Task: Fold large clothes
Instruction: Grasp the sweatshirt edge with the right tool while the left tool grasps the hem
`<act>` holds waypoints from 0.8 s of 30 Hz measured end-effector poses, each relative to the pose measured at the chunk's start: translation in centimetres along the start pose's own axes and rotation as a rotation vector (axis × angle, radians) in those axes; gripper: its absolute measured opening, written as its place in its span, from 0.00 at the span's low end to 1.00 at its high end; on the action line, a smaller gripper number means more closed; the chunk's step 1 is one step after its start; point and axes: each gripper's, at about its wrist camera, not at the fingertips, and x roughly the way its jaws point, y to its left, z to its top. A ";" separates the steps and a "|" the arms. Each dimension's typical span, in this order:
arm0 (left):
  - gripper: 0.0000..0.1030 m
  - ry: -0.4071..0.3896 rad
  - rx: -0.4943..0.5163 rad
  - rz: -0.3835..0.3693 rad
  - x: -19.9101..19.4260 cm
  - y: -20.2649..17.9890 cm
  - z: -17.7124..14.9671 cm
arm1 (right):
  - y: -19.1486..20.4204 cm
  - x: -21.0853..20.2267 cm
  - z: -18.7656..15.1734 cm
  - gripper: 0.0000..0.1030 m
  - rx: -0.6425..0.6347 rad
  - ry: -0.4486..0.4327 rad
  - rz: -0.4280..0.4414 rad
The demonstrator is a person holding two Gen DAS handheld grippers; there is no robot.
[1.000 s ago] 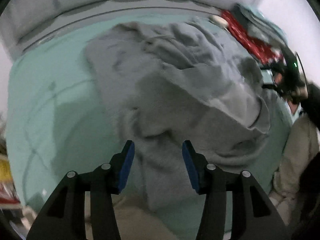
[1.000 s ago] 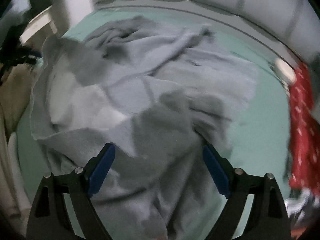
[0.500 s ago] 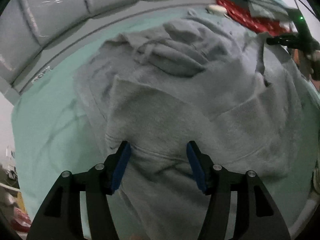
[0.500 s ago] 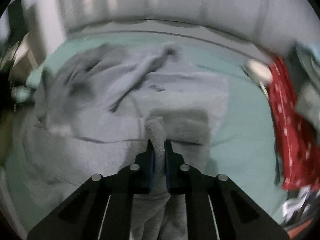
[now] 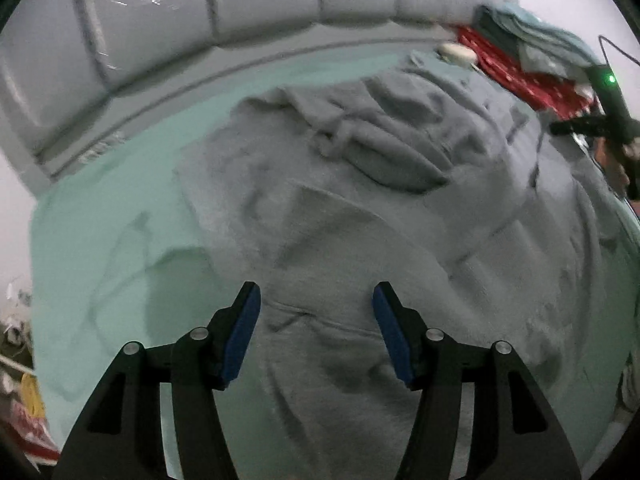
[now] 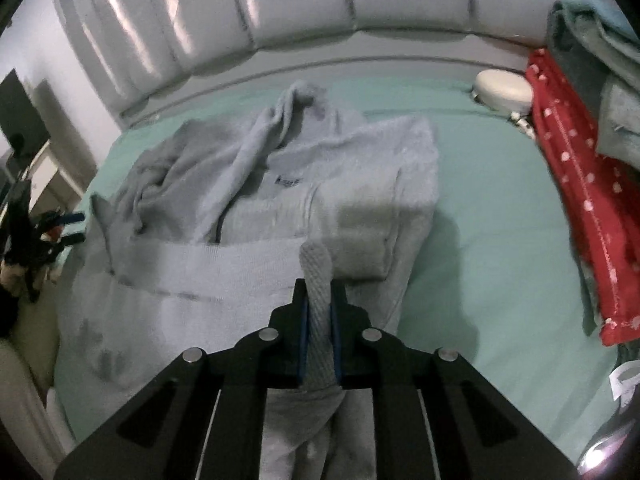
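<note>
A large grey hoodie (image 5: 360, 208) lies rumpled on a mint green bed sheet (image 5: 100, 240). My left gripper (image 5: 316, 312) is open and empty, just above the hoodie's near hem. My right gripper (image 6: 319, 304) is shut on the ribbed hem of the hoodie (image 6: 316, 280), holding it up a little; the rest of the hoodie (image 6: 280, 184) spreads away from it toward the headboard. The right gripper also shows at the right edge of the left wrist view (image 5: 592, 124).
A padded grey headboard (image 6: 280, 12) runs along the far side. A red dotted cloth (image 6: 576, 184) and folded grey-green clothes (image 6: 592, 40) lie at the right, with a small white object (image 6: 502, 88) beside them. Bare sheet (image 6: 500, 220) lies right of the hoodie.
My right gripper went from open over the hoodie to shut on its ribbed hem. My left gripper stayed open and moved over the near hem. The hoodie has spread flatter.
</note>
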 end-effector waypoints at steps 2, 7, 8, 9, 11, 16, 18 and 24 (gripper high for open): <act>0.60 0.018 0.046 0.029 0.7 -0.5 0.0 | 0.3 0.2 -0.5 0.67 -0.024 0.022 0.011; 0.02 -0.030 0.039 0.041 1.2 -0.7 0.2 | 1.5 2.6 -1.7 0.88 -0.086 0.114 -0.012; 0.00 -0.033 0.021 0.040 1.2 -0.4 0.4 | 1.9 2.5 -1.9 0.68 -0.113 0.096 -0.034; 0.00 -0.049 0.010 0.046 0.9 -0.3 0.4 | 2.4 2.4 -1.8 0.30 -0.160 0.085 -0.085; 0.00 -0.081 -0.010 0.064 -0.3 -0.1 0.3 | 2.5 1.6 -1.6 0.23 -0.158 0.050 -0.100; 0.00 -0.217 -0.160 0.127 -5.8 2.3 0.0 | 3.2 -2.4 -0.9 0.22 -0.180 -0.088 -0.129; 0.00 -0.266 -0.227 0.139 -7.6 3.4 -0.2 | 3.8 -3.5 -0.7 0.22 -0.224 -0.117 -0.154; 0.00 -0.247 -0.244 -0.016 -7.2 3.5 0.7 | 3.4 -2.0 -1.1 0.24 -0.221 -0.010 -0.223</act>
